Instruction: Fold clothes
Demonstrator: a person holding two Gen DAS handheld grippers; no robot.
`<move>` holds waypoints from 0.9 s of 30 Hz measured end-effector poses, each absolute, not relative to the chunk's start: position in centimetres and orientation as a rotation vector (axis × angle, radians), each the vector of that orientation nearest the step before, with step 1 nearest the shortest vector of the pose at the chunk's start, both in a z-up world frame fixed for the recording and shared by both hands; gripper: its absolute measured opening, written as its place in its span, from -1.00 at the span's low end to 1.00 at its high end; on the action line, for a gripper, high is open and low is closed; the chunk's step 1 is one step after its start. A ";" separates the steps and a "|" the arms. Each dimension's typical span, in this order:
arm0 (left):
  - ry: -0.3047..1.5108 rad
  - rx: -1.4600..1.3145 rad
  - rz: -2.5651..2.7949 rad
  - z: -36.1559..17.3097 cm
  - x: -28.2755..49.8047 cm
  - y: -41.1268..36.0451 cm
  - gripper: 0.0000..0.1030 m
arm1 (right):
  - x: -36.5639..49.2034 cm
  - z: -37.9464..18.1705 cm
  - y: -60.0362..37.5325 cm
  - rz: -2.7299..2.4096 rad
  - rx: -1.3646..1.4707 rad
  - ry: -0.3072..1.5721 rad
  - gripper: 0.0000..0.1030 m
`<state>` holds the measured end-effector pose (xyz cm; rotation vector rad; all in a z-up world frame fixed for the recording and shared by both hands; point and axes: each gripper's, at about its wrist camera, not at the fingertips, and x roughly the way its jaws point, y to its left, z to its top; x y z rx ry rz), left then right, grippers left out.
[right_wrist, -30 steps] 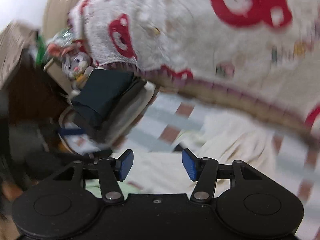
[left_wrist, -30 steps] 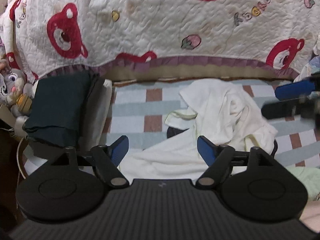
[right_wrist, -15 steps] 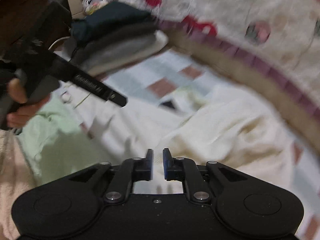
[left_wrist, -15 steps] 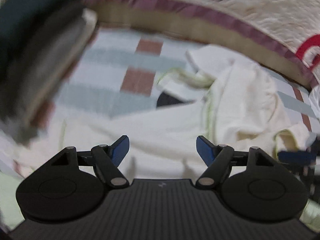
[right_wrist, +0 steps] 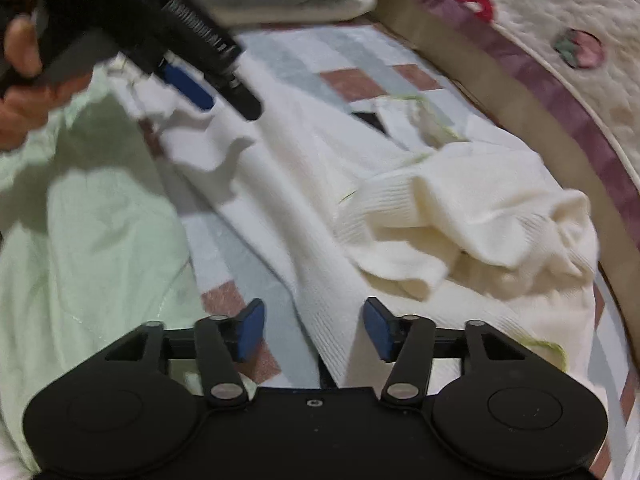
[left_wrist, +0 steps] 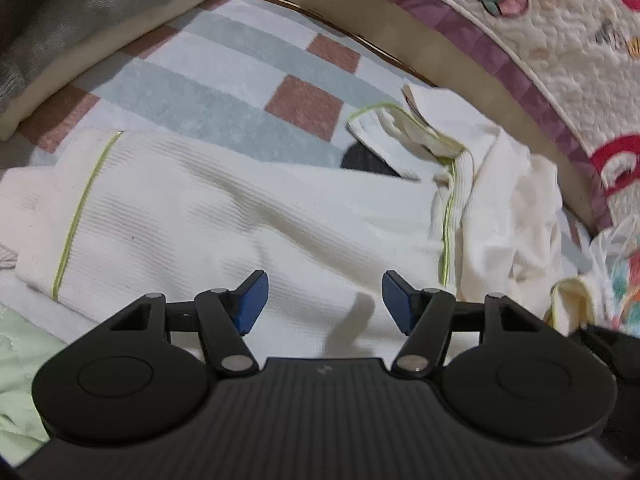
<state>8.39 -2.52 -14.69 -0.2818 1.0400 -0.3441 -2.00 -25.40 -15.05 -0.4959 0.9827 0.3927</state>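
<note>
**Left wrist view: both hand-held grippers spread over cream garment on bed**

Left wrist cam is looking down on a cream ribbed garment point(left_wrist: 224, 208) w/ thin lime-green piping, lying rumpled across a checked bed sheet point(left_wrist: 224, 80) of pale blue, white & brick-red squares. Left hand-held gripper point(left_wrist: 324, 304) is hanging just over the garment's flat middle part, blue pads spread; jaws have just been closing a bit, but nothing is pinched between them, only cloth below the gap. A bunched-up part of the garment is piling toward the right. A small dark patch point(left_wrist: 366, 160) is showing by the folded white collar piece. A stack of folded grey & cream clothes point(left_wrist: 80, 20) is sitting at upper left. A quilt point(left_wrist: 560, 60) w/ red bear & strawberry prints and a purple border is running along the back right.

Right wrist cam: right hand-held gripper point(right_wrist: 314, 330) is also spread, jaws having just been opening; a strip of the cream garment point(right_wrist: 320, 248) is running below the gap, pads not pressing on it. A pale green cloth point(right_wrist: 88, 240) is lying to the left, beside the garment. At upper left, blurred, the left hand-held gripper point(right_wrist: 192, 84) is showing w/ a person's hand point(right_wrist: 24, 76) around its grip, tips over the garment's far edge.
</note>
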 end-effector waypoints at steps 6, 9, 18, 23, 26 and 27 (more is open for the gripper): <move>0.963 -0.186 -0.345 -14.1 8.1 -3.3 0.20 | -0.8 -16.4 -27.3 0.196 -0.477 0.904 -0.11; 0.915 -0.165 -0.294 -13.3 8.2 -2.8 0.21 | -0.1 -16.2 -28.3 0.258 -0.300 1.020 -0.91; 0.850 -0.153 -0.224 -12.1 8.4 -1.0 0.28 | -3.4 -4.1 -36.7 0.134 0.043 0.776 -0.93; 0.847 -0.103 -0.192 -12.8 8.7 -1.4 0.28 | -6.5 0.8 -42.0 -0.072 -0.037 0.618 -0.93; 0.884 -0.204 -0.273 -13.0 8.3 -1.7 0.28 | -8.1 1.2 -46.0 -0.240 -0.089 0.574 -0.93; 0.882 -0.193 -0.295 -12.8 8.0 -2.4 0.28 | -8.7 1.1 -47.5 -0.301 -0.099 0.559 -0.93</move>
